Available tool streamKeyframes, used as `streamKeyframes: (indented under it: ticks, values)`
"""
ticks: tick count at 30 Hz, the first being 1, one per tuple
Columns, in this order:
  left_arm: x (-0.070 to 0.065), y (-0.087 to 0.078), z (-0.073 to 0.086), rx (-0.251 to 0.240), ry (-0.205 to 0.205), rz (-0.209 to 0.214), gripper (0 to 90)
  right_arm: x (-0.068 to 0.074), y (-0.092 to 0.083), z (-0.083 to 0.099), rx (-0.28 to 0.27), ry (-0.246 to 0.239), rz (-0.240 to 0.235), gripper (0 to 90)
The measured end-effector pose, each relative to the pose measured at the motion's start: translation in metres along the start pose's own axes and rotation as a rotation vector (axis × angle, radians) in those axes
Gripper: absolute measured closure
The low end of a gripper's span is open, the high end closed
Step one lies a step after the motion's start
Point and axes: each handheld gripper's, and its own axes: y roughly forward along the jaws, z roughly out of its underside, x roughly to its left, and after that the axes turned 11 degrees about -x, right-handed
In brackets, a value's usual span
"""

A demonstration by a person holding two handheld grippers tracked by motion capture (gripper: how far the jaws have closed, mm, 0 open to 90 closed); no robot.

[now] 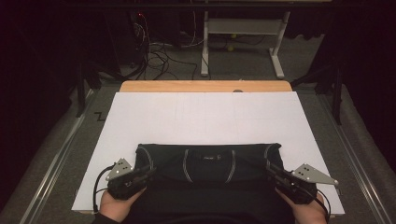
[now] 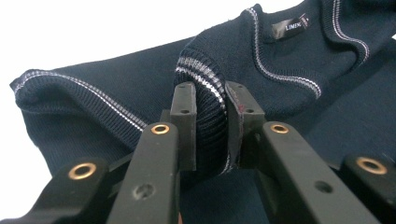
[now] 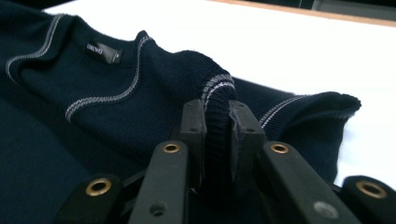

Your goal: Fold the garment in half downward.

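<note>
Item: dark navy knitted sweater (image 1: 208, 163), pale grey double stripes along seams and ribbed edges, woven label at the neckline. Lies in the lower centre of the high view, spread crosswise on the white sheet, its near part running off the bottom edge of the frame. In the left gripper view the sweater (image 2: 140, 93) takes the centre and right, label (image 2: 290, 27) at upper right; in the right gripper view the sweater (image 3: 116, 102) takes the left and centre, label (image 3: 102, 50) at upper left

Left gripper (image 1: 148, 173): lower left of the high view, at the sweater's left end; jaws pinching a fold of striped ribbed knit, seen bunched between the pads at the left gripper (image 2: 212, 116), centre of its own view

Right gripper (image 1: 270, 170): lower right of the high view, at the sweater's right end; jaws pressed on a ribbed fold with a grey stripe at the right gripper (image 3: 217, 133), centre of its own view

Hands: left hand (image 1: 114, 205) and right hand (image 1: 308, 210) at the bottom edge

Support: white sheet (image 1: 205, 114) over a wooden table (image 1: 205, 86), bare wood strip along the far edge

Surround: grey carpet floor (image 1: 243, 60) at the top, tangled cables (image 1: 156, 53) upper left, white desk frame (image 1: 243, 32) upper centre
</note>
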Motion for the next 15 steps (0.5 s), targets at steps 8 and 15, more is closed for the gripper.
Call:
streamKeyframes:
  ticks: [8,15]
  values:
    - [-0.016,-0.014,0.008,0.013,0.015,0.027,71.7,0.01,-0.021,0.005,0.026,-0.008,0.002,78.1]
    - [-0.025,-0.025,0.019,0.044,0.014,0.034,71.4,0.016,-0.033,0.01,0.052,-0.013,-0.005,78.1]
